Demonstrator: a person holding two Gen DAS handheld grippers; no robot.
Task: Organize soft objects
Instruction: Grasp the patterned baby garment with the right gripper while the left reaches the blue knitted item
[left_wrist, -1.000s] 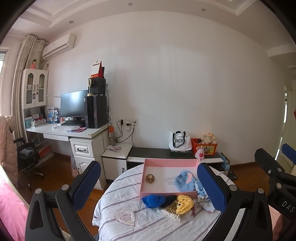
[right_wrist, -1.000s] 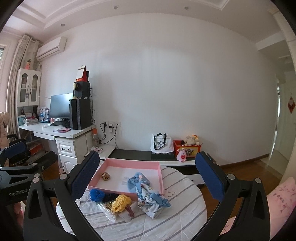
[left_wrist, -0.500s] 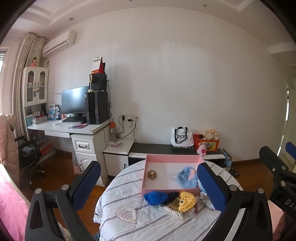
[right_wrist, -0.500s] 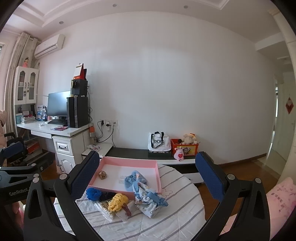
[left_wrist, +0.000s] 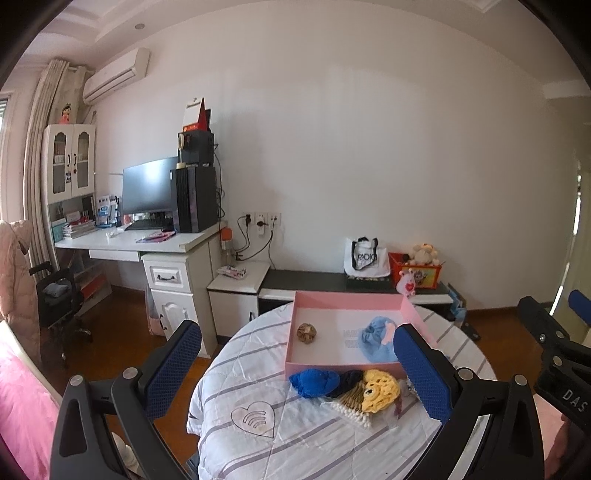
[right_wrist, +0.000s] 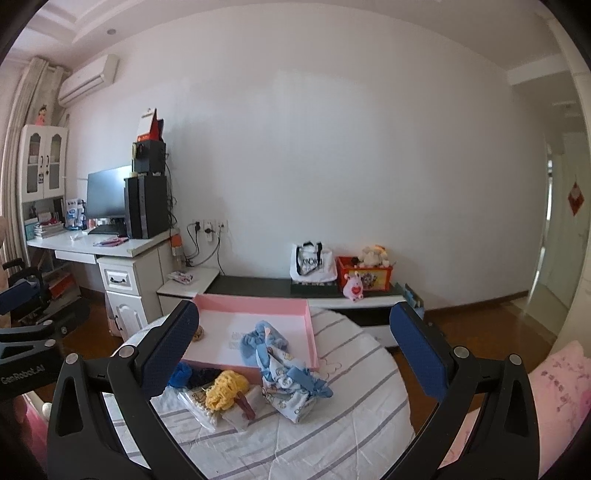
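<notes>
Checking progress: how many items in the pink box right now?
2: a brown ball at the pink box's left end, and a light-blue cloth at its right. The near wall may hide more.

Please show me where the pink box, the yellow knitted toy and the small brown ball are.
pink box (left_wrist: 334, 370): left wrist view, on its near front wall.
yellow knitted toy (right_wrist: 226, 388): right wrist view, on the middle of its yellow body.
small brown ball (left_wrist: 307, 333): left wrist view, on its centre, inside the box.

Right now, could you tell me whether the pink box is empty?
Not empty. The pink box holds a brown ball and a light blue cloth.
</notes>
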